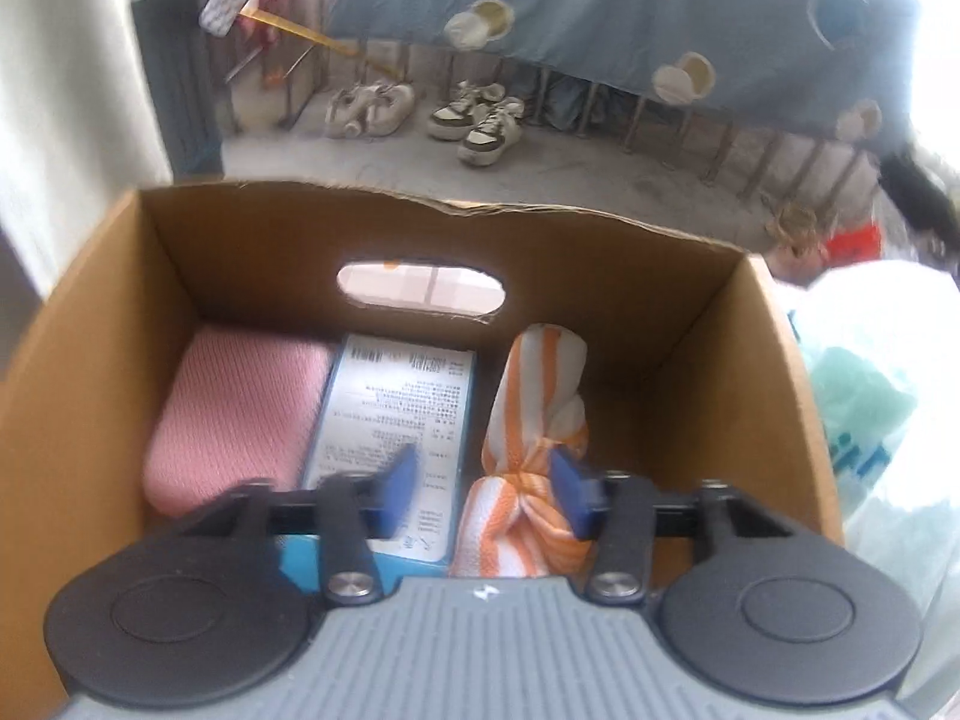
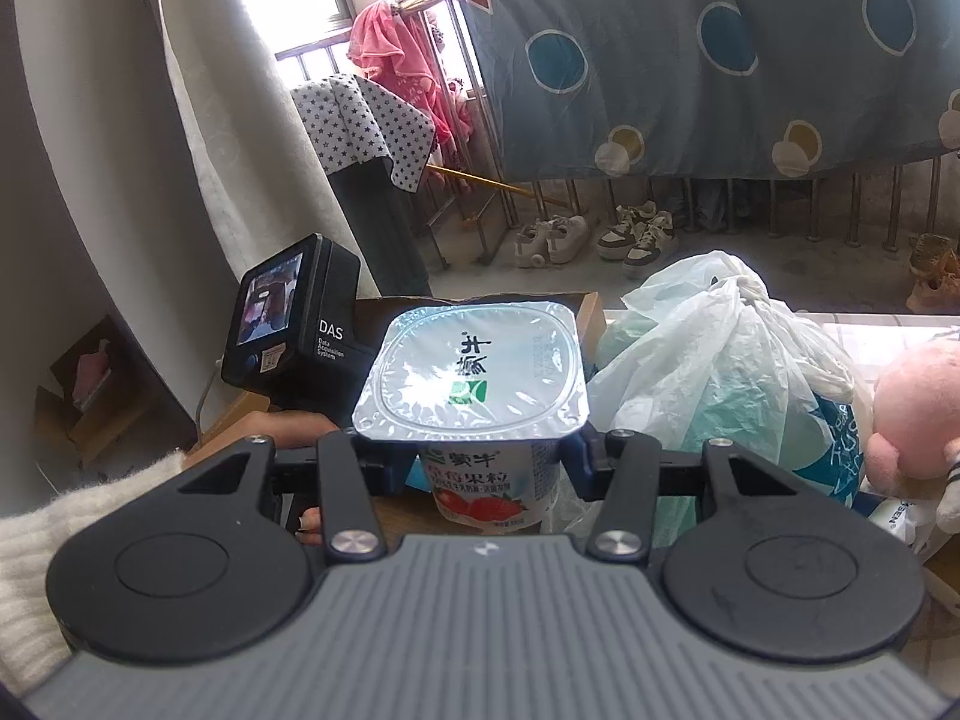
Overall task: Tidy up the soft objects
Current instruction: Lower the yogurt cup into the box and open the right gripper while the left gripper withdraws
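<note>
- Left wrist view: I am pointing my left claw point(image 1: 487, 483) down into the cardboard box point(image 1: 774, 360). Its blue pads are standing apart, with the knotted orange-striped towel point(image 1: 528, 420) touching the right pad only; nothing is clamped. The towel is lying on the box floor beside a blue-edged printed packet point(image 1: 396, 402) and a pink knitted cloth point(image 1: 234, 414).
- Right wrist view: I am gripping a yogurt cup point(image 2: 474, 372) in my right claw point(image 2: 480, 462), upright, foil lid on top. A tied plastic bag point(image 2: 720, 360) and a pink plush toy point(image 2: 918, 414) are sitting to its right.

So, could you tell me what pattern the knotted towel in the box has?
Orange and white stripes on the towel, clearest in the left wrist view.
</note>
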{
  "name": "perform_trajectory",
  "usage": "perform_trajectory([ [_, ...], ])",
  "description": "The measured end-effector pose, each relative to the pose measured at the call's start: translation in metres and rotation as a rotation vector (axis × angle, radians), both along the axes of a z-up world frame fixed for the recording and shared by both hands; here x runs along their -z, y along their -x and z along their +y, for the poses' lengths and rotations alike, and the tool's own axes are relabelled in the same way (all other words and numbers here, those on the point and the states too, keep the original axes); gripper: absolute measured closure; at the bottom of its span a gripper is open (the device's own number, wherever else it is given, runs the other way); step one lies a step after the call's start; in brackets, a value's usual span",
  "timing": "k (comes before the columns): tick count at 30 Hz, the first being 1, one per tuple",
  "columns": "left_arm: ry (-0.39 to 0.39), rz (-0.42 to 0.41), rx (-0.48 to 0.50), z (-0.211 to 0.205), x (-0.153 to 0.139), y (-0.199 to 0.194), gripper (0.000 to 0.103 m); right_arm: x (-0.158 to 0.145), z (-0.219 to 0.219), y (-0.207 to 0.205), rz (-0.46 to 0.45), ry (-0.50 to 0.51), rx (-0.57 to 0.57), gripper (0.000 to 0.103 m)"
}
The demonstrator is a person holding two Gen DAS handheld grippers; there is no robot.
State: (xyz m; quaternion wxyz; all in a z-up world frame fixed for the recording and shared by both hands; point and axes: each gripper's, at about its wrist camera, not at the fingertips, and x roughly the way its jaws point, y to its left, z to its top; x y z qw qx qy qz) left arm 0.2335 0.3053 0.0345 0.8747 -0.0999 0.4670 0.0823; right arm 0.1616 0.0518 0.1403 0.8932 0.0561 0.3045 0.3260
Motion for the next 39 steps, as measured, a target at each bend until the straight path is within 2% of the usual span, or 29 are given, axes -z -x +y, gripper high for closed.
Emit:
perform_trajectory([
  [1,0.036,-0.003,-0.001,0.004,-0.001,0.003,0.085,-0.001,0.001,0.001,-0.004,0.005,0.001,0.055],
  [4,0.147,-0.026,-0.083,0.028,-0.018,0.019,0.075,-0.003,0.009,-0.003,-0.006,0.014,0.0,0.055],
  [5,0.148,-0.025,-0.105,0.031,-0.03,0.024,0.075,-0.004,0.012,-0.006,-0.004,0.017,0.002,0.055],
  [7,0.1,-0.065,-0.116,0.039,-0.051,0.044,0.075,-0.003,0.021,-0.013,-0.002,0.029,-0.002,0.055],
  [9,0.085,-0.118,-0.144,0.05,-0.071,0.064,0.075,-0.002,0.035,-0.021,0.024,0.031,-0.01,0.055],
  [11,0.09,-0.166,-0.164,0.062,-0.089,0.091,0.073,0.004,0.051,-0.028,0.08,0.01,-0.03,0.055],
  [14,0.078,-0.229,-0.199,0.079,-0.11,0.124,0.07,0.014,0.088,-0.03,0.133,0.039,-0.075,0.055],
  [17,0.027,-0.27,-0.213,0.091,-0.126,0.147,0.065,0.03,0.138,-0.033,0.229,0.064,-0.127,0.055],
  [20,0.001,-0.281,-0.219,0.096,-0.135,0.165,0.065,0.058,0.185,-0.042,0.378,0.069,-0.11,0.055],
  [24,0.029,-0.281,-0.22,0.109,-0.132,0.179,0.065,0.103,0.235,-0.049,0.519,0.039,-0.044,0.055],
  [26,0.052,-0.285,-0.223,0.113,-0.128,0.181,0.062,0.12,0.247,-0.051,0.557,0.0,-0.011,0.052],
  [27,0.064,-0.281,-0.229,0.116,-0.127,0.183,0.057,0.126,0.254,-0.051,0.551,0.012,-0.014,0.049],
  [29,0.069,-0.28,-0.231,0.118,-0.124,0.187,0.056,0.127,0.264,-0.045,0.493,0.033,-0.069,0.04],
  [30,0.066,-0.28,-0.231,0.118,-0.121,0.184,0.056,0.123,0.267,-0.039,0.444,0.06,-0.099,0.033],
  [31,0.062,-0.281,-0.227,0.119,-0.121,0.184,0.056,0.117,0.268,-0.034,0.409,0.084,-0.119,0.021],
  [32,0.06,-0.286,-0.226,0.118,-0.118,0.183,0.056,0.112,0.268,-0.03,0.388,0.097,-0.131,0.016],
  [33,0.059,-0.292,-0.226,0.117,-0.117,0.184,0.056,0.107,0.267,-0.027,0.377,0.101,-0.14,0.012],
  [34,0.06,-0.298,-0.224,0.116,-0.117,0.184,0.055,0.102,0.265,-0.025,0.373,0.094,-0.15,0.012],
  [35,0.068,-0.303,-0.226,0.117,-0.117,0.185,0.055,0.096,0.261,-0.024,0.37,0.081,-0.158,0.012],
  [36,0.082,-0.307,-0.231,0.117,-0.116,0.185,0.055,0.093,0.256,-0.023,0.364,0.069,-0.164,0.018],
  [37,0.097,-0.309,-0.233,0.118,-0.116,0.186,0.054,0.092,0.254,-0.021,0.365,0.07,-0.167,0.039],
  [39,0.113,-0.309,-0.228,0.119,-0.115,0.189,0.054,0.095,0.249,-0.02,0.411,0.116,-0.192,0.062],
])
